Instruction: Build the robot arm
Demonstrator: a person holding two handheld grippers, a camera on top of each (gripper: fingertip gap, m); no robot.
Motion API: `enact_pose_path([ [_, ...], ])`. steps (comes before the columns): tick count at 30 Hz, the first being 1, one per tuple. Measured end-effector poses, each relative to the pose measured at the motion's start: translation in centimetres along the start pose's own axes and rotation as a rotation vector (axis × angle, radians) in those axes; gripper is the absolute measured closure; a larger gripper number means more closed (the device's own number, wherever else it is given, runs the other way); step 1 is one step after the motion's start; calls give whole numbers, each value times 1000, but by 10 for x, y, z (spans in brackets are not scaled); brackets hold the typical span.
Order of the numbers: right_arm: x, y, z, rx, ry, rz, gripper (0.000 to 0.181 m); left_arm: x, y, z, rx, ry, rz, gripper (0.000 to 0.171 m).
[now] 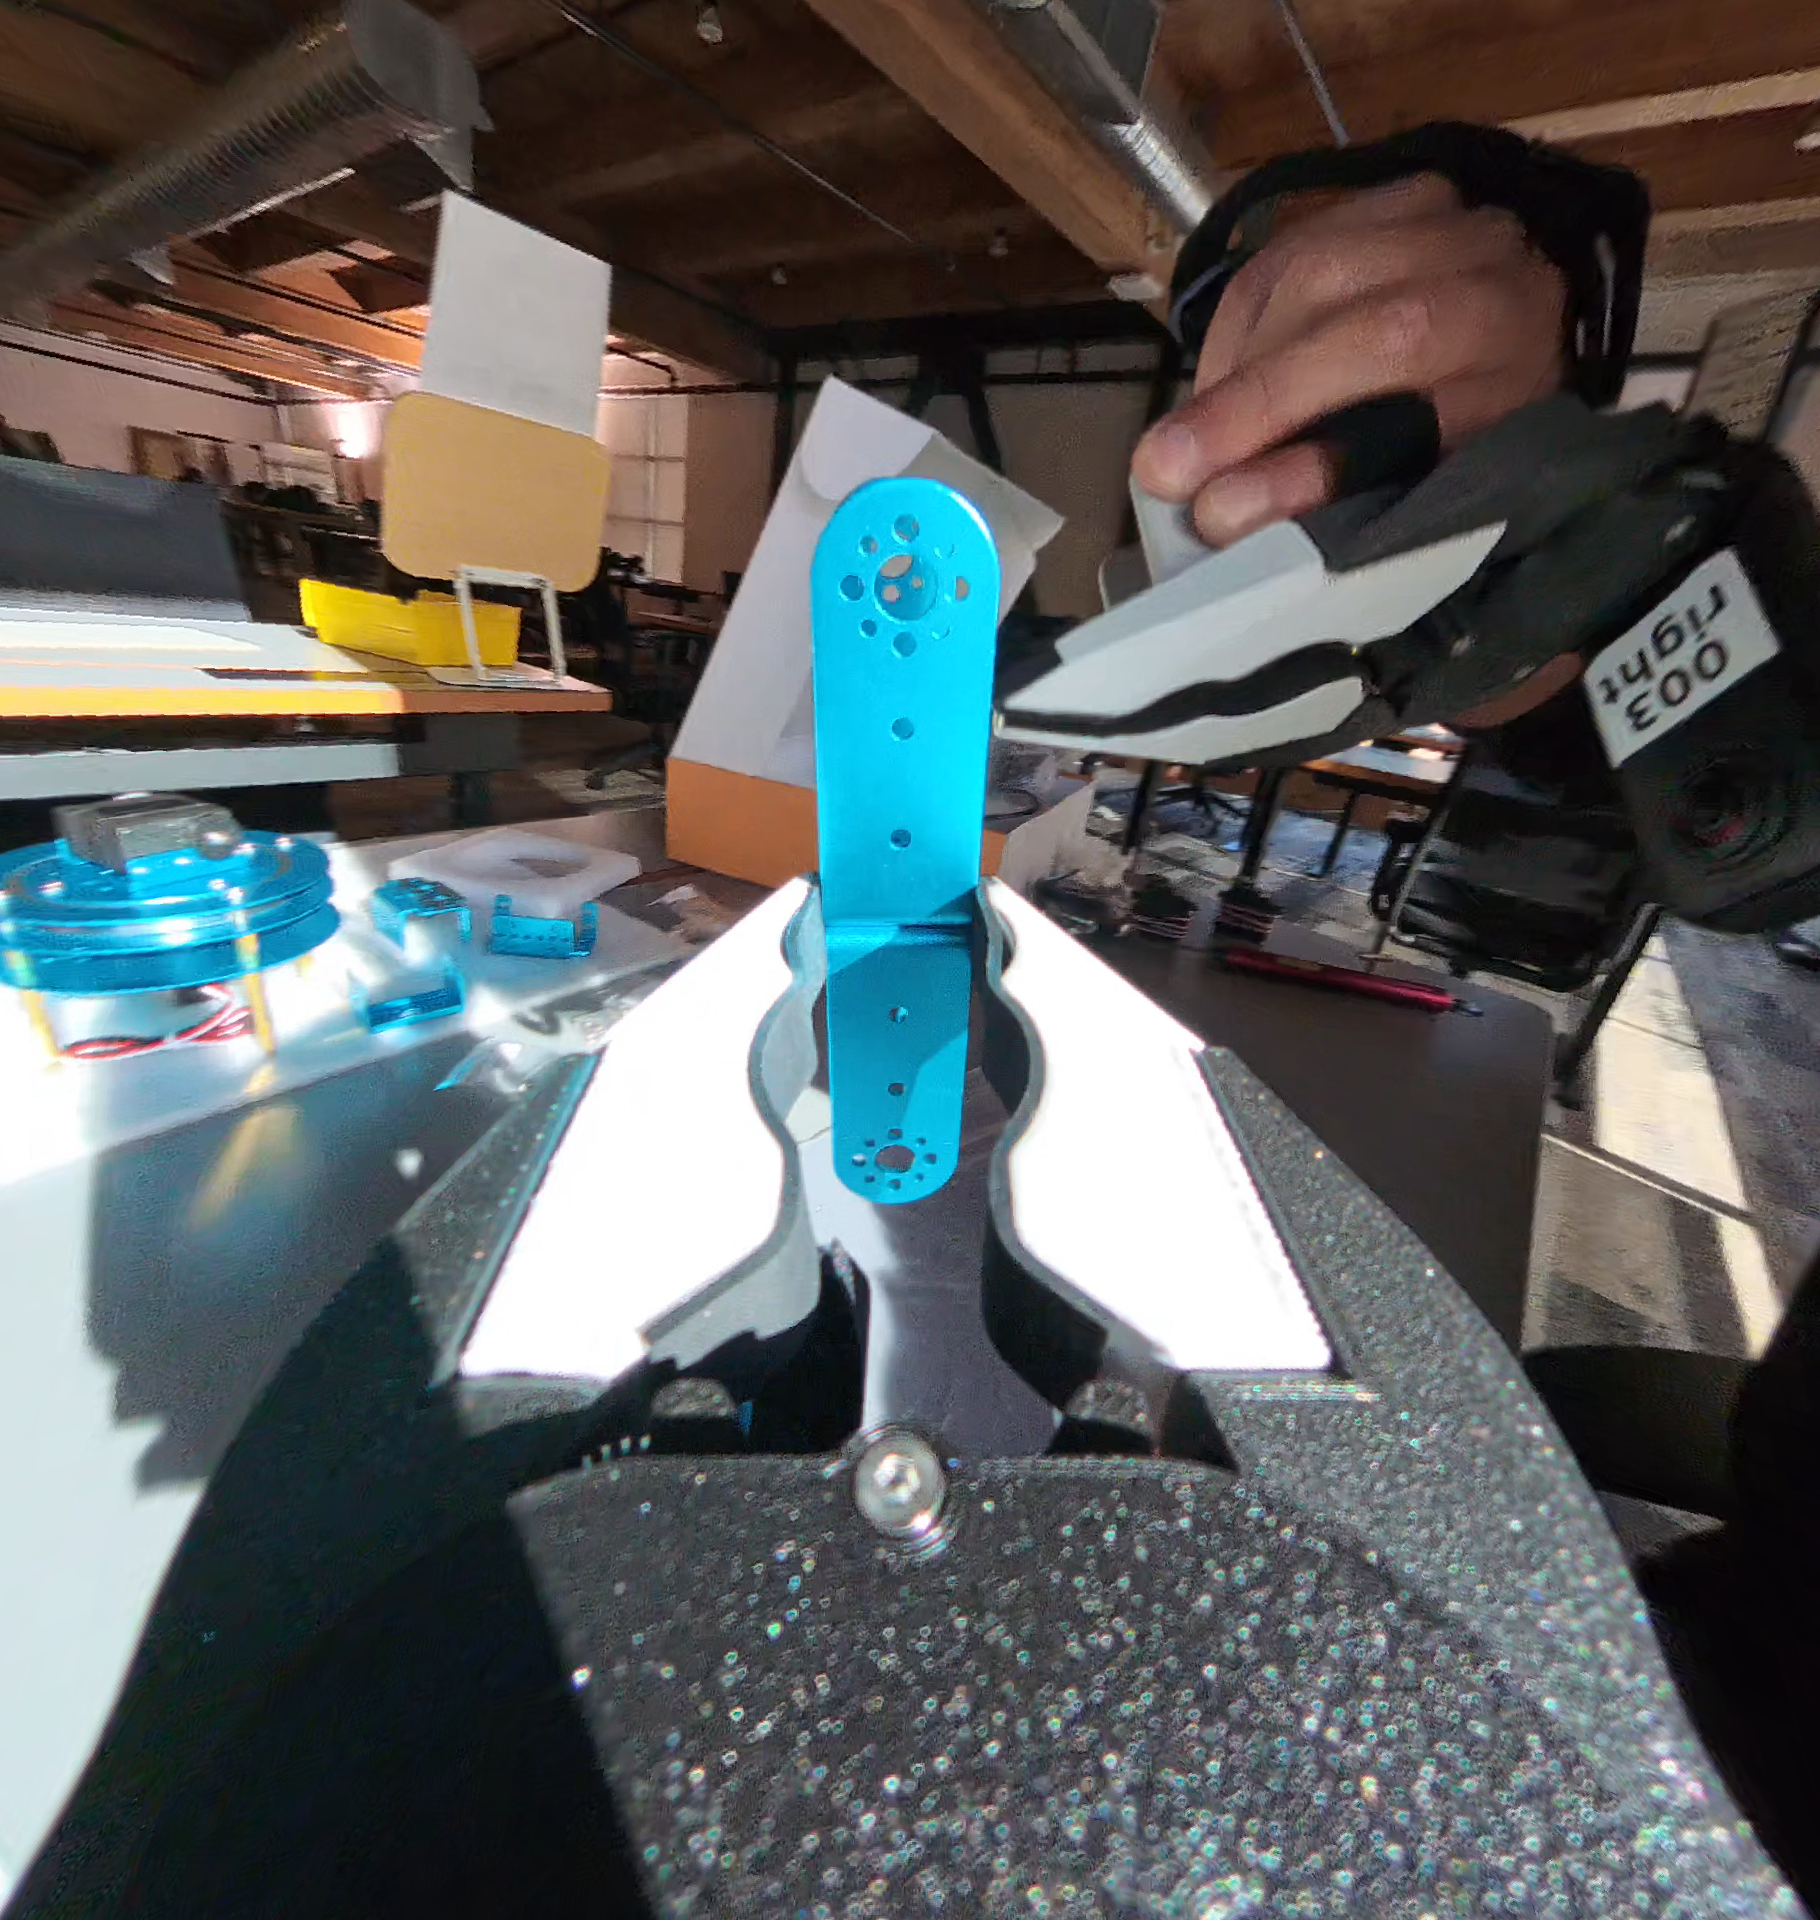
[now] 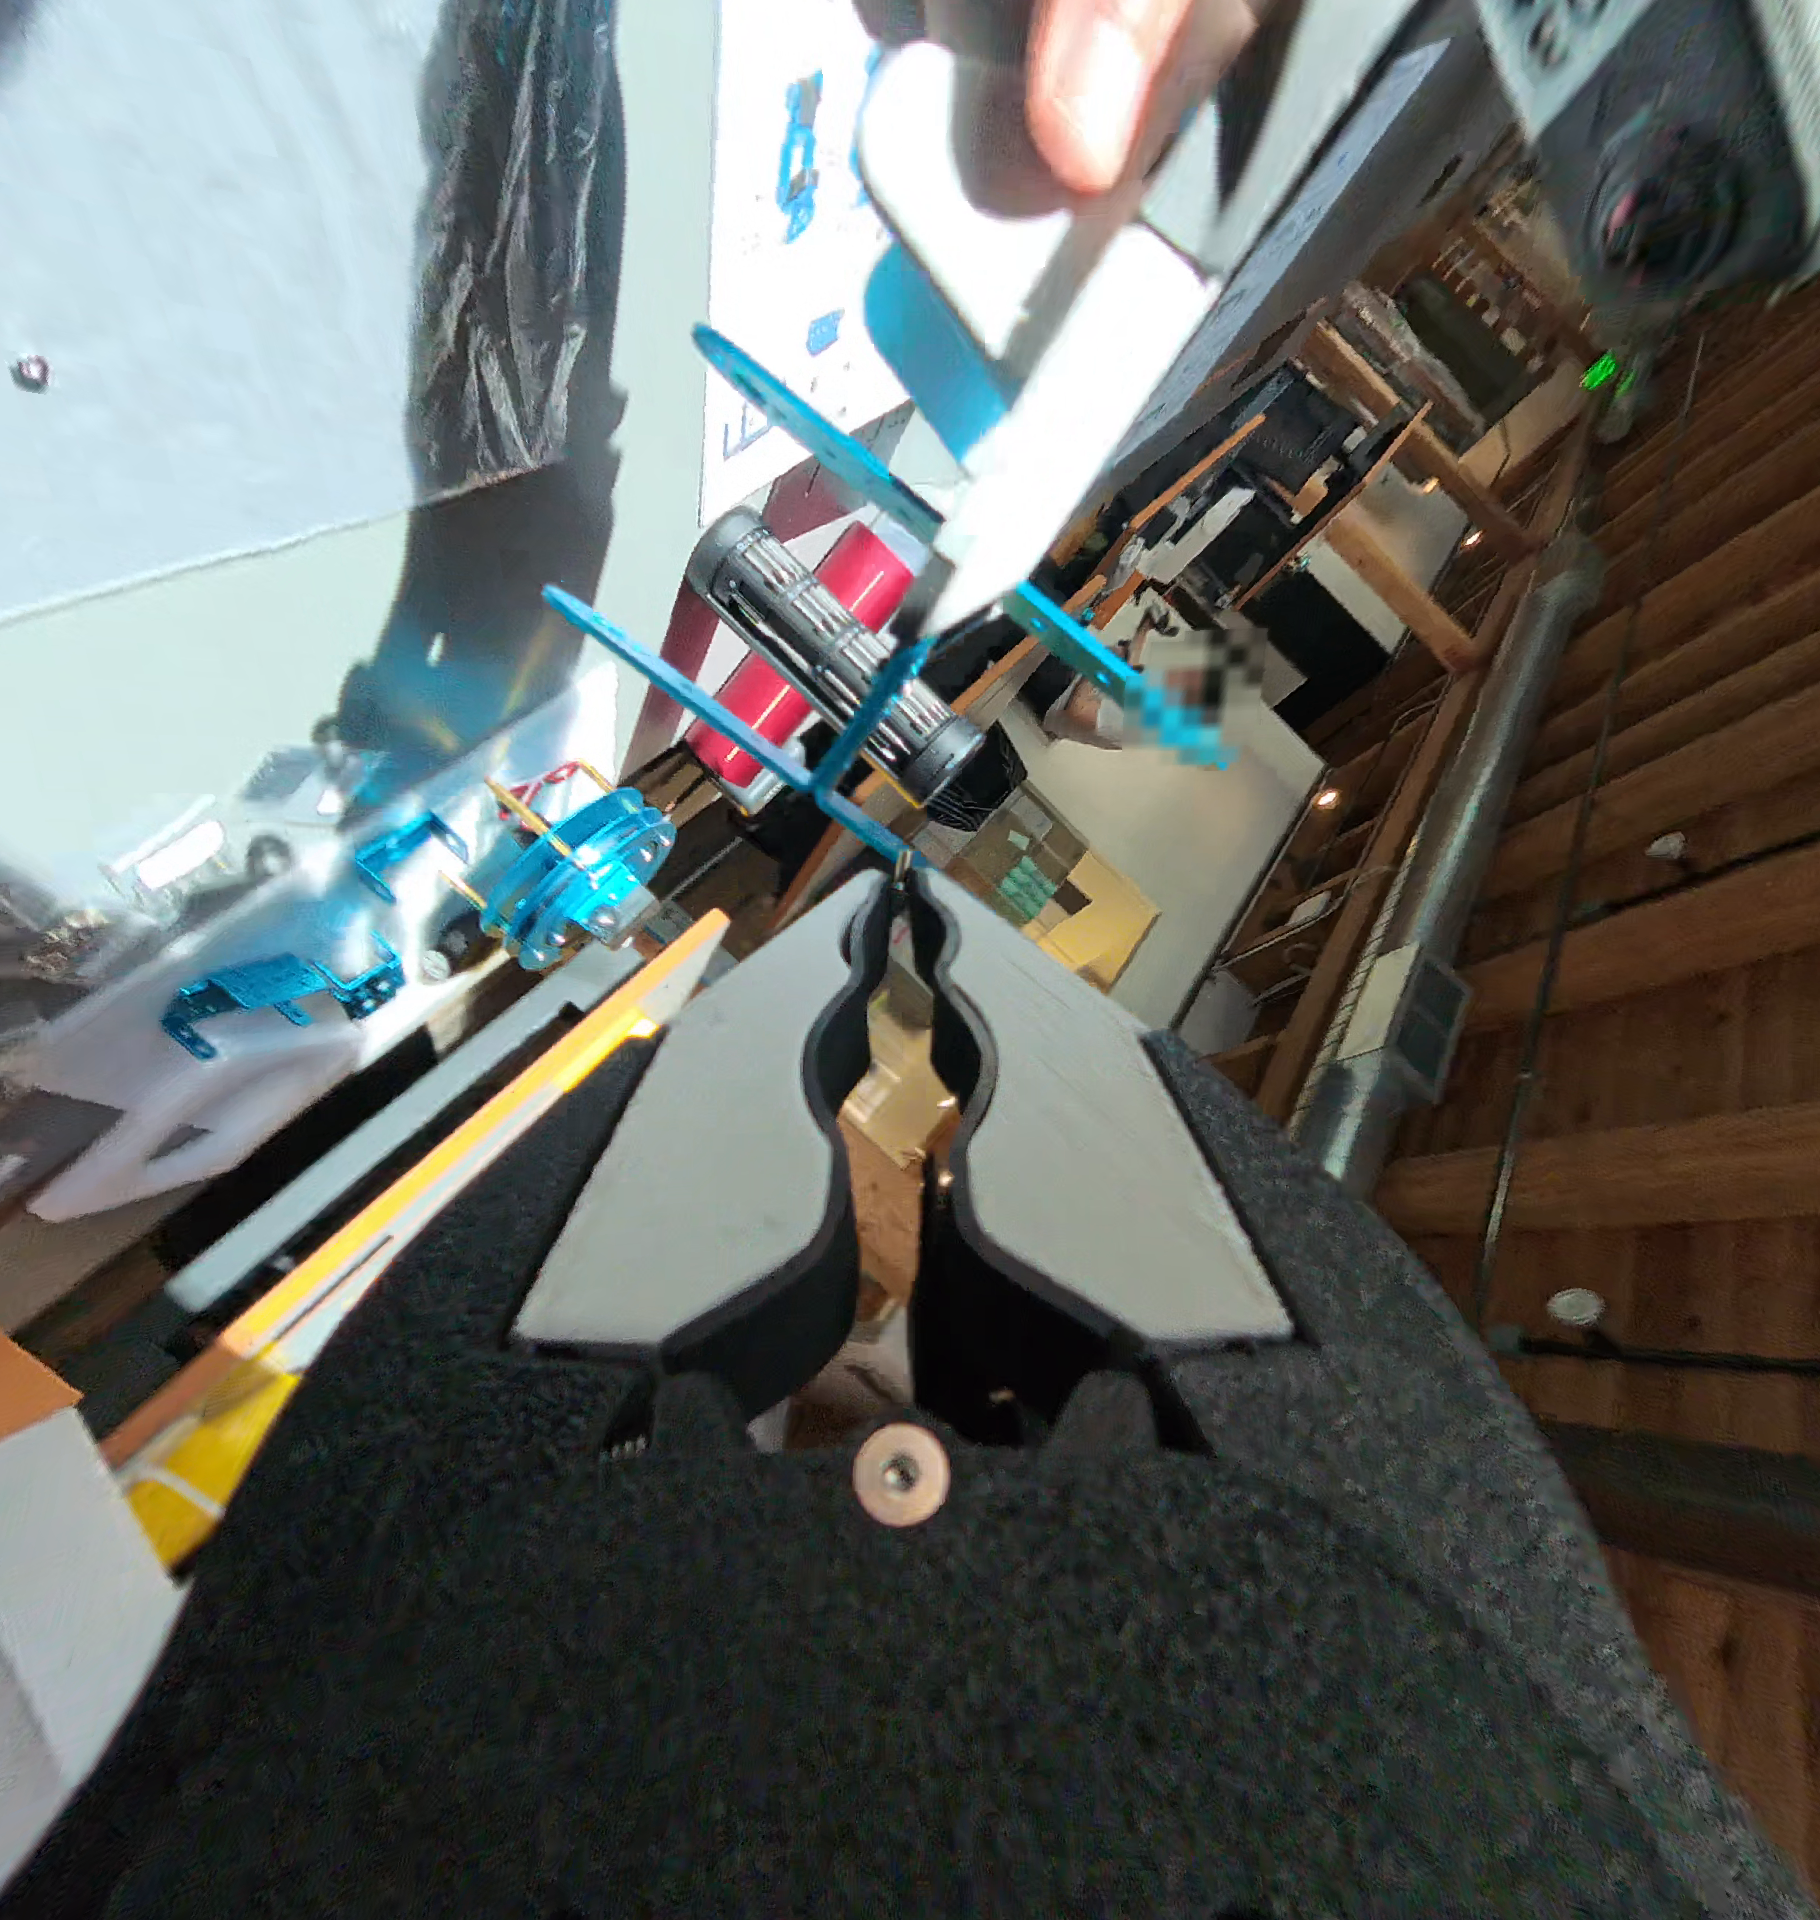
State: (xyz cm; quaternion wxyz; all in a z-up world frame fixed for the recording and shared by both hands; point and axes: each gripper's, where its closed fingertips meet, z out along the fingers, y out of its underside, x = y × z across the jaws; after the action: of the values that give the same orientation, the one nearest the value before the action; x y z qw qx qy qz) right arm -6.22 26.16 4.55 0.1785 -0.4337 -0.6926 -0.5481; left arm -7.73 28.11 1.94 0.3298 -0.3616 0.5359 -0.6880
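My left gripper (image 1: pixel 901 920) is shut on the bend of a long blue metal bracket (image 1: pixel 901 665) with holes. One arm stands upright past the fingertips and the other lies back between the fingers. My right gripper (image 1: pixel 1005 712), held by a hand, has its tips shut just right of the upright arm. In the right wrist view the right gripper (image 2: pixel 901 883) is shut, and a tiny thin dark piece, perhaps a screw (image 2: pixel 900 869), sticks out at its tips. That piece almost touches the edge-on bracket (image 2: pixel 667 686). The left gripper's white finger (image 2: pixel 1031 436) clamps the bracket.
A blue round base (image 1: pixel 137 914) (image 2: pixel 584 873) on brass legs stands on the white table (image 1: pixel 54 1299). Near it are small blue brackets (image 1: pixel 542 925) (image 2: pixel 262 987) and white foam (image 1: pixel 511 862). A red screwdriver (image 1: pixel 1332 987) (image 2: pixel 781 665) lies behind. An orange-and-white box (image 1: pixel 740 800) stands beyond. The tips of one gripper are about 5 centimeters away from the tips of the other. It is some 30 centimeters from my left tips to the blue round base (image 1: pixel 137 914).
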Motion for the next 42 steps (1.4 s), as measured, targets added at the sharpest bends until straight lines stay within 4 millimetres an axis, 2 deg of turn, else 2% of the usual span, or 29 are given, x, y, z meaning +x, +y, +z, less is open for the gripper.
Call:
enact_pose_path([
  [2,-6,-3,-6,23,-3,-53,179,9,5,8,-79,153,-81,146],
  [4,-12,-4,-9,34,-9,-60,179,1,12,16,-142,138,-115,146],
  [8,-24,-3,-4,56,-12,-77,179,-1,32,34,-252,211,-170,146],
  [13,-45,-1,7,59,-27,-182,179,3,43,48,-299,230,-84,146],
  [16,-52,-6,8,90,-34,-208,179,7,42,51,-297,220,-53,146],
  [26,-59,-10,14,116,-56,-282,179,9,42,49,-290,217,-27,146],
  [42,-54,-22,17,200,-105,-443,178,12,43,41,-293,232,3,146],
])
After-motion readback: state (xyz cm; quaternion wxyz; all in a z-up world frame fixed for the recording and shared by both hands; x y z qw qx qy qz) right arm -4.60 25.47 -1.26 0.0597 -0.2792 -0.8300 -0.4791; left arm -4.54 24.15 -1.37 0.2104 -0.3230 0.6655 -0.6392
